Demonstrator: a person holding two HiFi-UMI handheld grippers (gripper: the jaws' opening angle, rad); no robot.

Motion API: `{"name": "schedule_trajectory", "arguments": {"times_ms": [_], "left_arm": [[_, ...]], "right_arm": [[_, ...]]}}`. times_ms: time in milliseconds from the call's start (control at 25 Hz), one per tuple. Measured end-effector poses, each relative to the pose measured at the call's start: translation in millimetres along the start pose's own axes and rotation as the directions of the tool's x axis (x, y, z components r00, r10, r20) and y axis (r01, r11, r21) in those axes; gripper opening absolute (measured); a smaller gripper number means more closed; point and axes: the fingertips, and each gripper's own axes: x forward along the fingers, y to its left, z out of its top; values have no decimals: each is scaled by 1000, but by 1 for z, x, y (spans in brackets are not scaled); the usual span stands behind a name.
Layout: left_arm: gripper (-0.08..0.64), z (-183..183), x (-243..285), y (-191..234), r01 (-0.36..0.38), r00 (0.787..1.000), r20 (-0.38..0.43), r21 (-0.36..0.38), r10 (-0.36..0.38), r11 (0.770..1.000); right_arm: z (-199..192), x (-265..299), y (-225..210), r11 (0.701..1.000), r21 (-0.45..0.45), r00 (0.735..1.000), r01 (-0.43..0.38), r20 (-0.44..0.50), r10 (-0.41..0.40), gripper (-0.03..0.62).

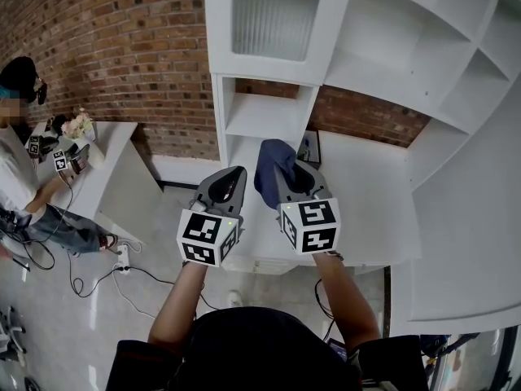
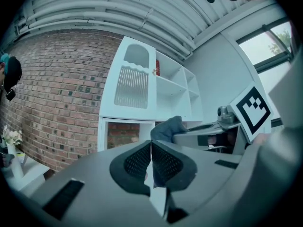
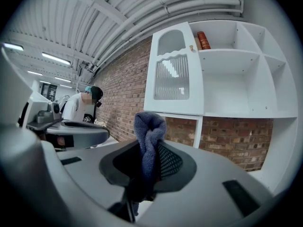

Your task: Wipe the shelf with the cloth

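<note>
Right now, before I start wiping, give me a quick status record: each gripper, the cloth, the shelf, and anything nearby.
left gripper: jaws together, nothing between them
right gripper: shut on the cloth
cloth: dark blue, bunched, sticking up out of the jaws, held in the air
shelf: white unit against a brick wall, ahead of both grippers; cloth not touching it
upper compartment: reddish-brown items
bystander: person seated at a side table, far left
</note>
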Motion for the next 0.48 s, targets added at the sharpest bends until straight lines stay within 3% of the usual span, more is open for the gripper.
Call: {"name": "schedule_trajectory", "arguments": {"times_ms": [120,280,480], "left_arm": [[17,1,-10,-13,-5,1000,7,5,5,1000],[17,2,-23,-37,31,999,-9,67,-31,997],[17,-1,-42,-56,40,999,-16,59,-39,997]], "right_arm": [[-1,-15,1,1000,6,1000,-1,7,1,92],[-1,-33,4,1000,4,1000,-7,12,7,92],[-6,-55,14,1000,3,1000,-14,19,14,92]]}}
